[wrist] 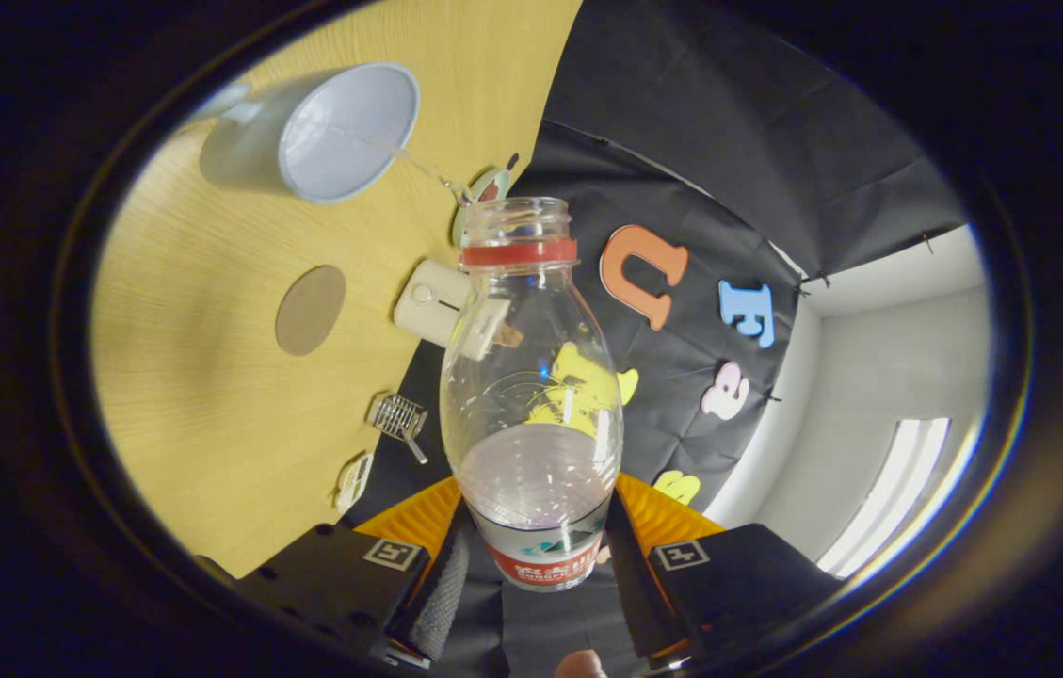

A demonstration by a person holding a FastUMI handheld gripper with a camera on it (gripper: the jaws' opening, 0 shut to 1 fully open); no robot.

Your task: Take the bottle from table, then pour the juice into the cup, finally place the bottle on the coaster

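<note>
gripper clamps bottle between its fingers.

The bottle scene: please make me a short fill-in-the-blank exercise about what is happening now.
1. The gripper jaws are shut on the ____.
2. A thin stream of liquid runs from the bottle mouth into the ____.
3. The bottle neck carries a ____ ring and no cap.
4. The round brown coaster lies on the ____.

Missing words: bottle; cup; red; table.
</note>
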